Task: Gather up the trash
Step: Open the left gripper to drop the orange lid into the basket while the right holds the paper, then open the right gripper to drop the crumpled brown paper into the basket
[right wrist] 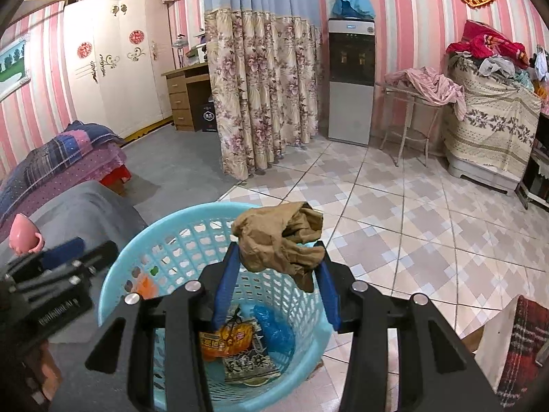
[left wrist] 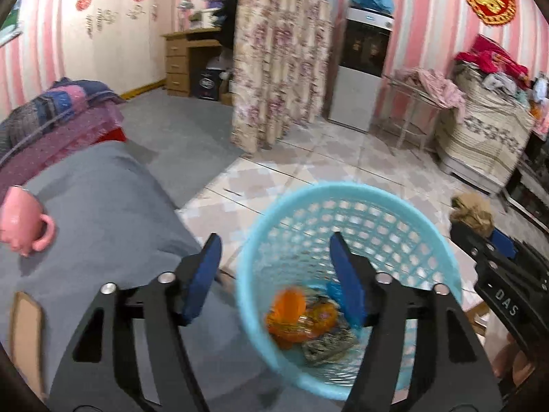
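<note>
A light blue mesh basket (left wrist: 346, 199) (right wrist: 144, 240) stands on the tiled floor beside a grey-covered table. Inside lie orange snack wrappers (left wrist: 302, 316) (right wrist: 226, 338), a blue wrapper (right wrist: 274, 329) and a printed packet (right wrist: 250, 364). My right gripper (right wrist: 279, 257) is shut on a crumpled brown paper ball (right wrist: 278, 240) and holds it above the basket; it also shows at the right in the left wrist view (left wrist: 473, 213). My left gripper (left wrist: 274, 257) is open and empty, above the basket's near rim.
A pink mug (left wrist: 20, 223) (right wrist: 24, 233) lies on the grey-covered table (left wrist: 96, 185). A flat cardboard piece (left wrist: 25, 329) lies near the table's front. A floral curtain (right wrist: 260, 96), water dispenser (right wrist: 350, 79) and draped furniture (right wrist: 490, 120) stand beyond.
</note>
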Demonstrator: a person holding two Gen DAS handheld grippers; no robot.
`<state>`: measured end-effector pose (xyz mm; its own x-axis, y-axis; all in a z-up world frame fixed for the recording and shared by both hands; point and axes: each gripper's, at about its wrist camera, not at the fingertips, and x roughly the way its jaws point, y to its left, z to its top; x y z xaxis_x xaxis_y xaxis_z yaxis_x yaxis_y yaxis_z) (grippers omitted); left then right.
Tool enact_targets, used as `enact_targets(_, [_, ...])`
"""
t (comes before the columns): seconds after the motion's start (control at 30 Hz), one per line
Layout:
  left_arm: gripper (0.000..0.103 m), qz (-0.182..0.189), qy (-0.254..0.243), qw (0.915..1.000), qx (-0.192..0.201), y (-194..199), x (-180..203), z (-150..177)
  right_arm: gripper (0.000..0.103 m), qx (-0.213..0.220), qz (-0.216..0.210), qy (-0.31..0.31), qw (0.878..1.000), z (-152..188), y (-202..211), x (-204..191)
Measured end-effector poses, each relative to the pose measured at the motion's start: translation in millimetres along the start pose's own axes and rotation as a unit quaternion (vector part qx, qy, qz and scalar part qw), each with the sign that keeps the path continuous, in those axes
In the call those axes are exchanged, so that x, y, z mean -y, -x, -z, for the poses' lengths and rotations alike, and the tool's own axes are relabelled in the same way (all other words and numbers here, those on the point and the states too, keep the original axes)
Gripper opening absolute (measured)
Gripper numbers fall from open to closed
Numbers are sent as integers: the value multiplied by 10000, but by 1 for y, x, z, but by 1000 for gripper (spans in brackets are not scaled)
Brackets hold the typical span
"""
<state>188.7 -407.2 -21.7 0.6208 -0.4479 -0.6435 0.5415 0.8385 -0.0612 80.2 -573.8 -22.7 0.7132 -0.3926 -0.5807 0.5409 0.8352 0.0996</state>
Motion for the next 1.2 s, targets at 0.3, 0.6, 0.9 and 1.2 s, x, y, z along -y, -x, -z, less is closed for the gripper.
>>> enact_targets(0.3, [85,-670,527,9955,414,39,-51,-14,44,21,-321,22,9995,1,-3,-19])
enact_targets(0.6, [86,-859,340,9948,426,39,-48,-16,44,-3,-481,54,9988,4,-10,-34])
enact_targets(0.9, [86,-875,319,9946,454,42,-47,-17,72,-48,-506,77,9987,7,-13,-42])
enact_targets(1.2, [86,-840,363,9947,470,45,-49,-16,89,106,-509,33,9986,3,-6,-42])
